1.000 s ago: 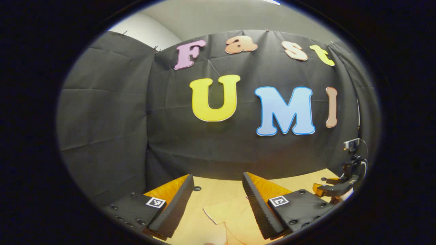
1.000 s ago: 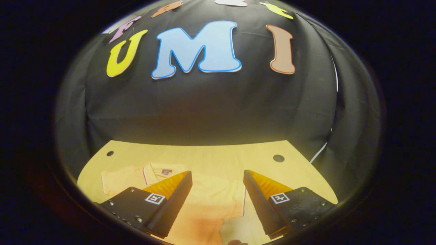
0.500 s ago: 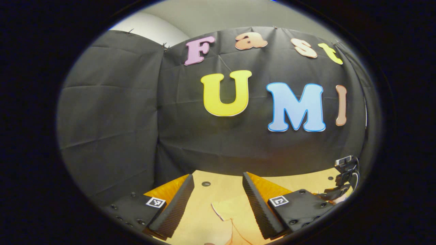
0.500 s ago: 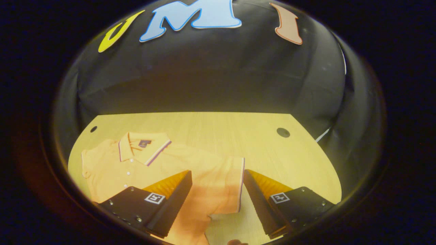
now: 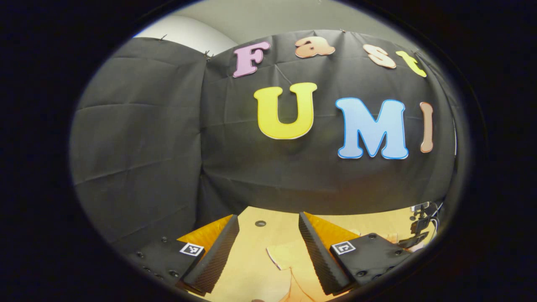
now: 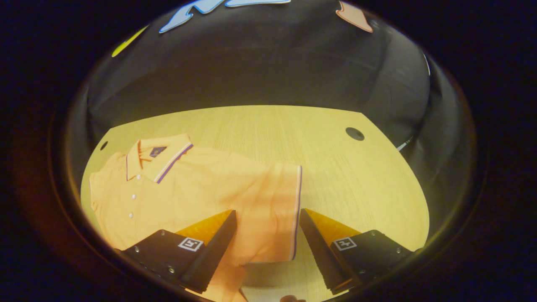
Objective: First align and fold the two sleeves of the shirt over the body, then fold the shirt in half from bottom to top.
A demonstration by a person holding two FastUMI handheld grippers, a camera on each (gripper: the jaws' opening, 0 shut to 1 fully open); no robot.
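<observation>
An orange polo shirt (image 6: 197, 188) lies flat on the wooden table (image 6: 335, 176), collar (image 6: 157, 157) toward the far left. Its right sleeve (image 6: 275, 209), edged with a striped cuff, spreads out between the open fingers of my right gripper (image 6: 267, 239), which hovers above it. In the left gripper view, my left gripper (image 5: 268, 247) is open and held level above the table, with a sleeve edge of the shirt (image 5: 287, 258) below and between its fingers. The right gripper (image 5: 419, 233) appears far off at the right edge there.
Round cable holes sit in the table at the far right (image 6: 355, 134), the far left (image 6: 103, 145), and ahead of the left gripper (image 5: 260, 223). The black cloth wall (image 5: 168, 147) closes the table's far side. Bare wood lies right of the sleeve.
The right gripper has tilted downward, bringing the whole shirt and its sleeve into view between its fingers. The left gripper has turned slightly left. Both stayed open.
</observation>
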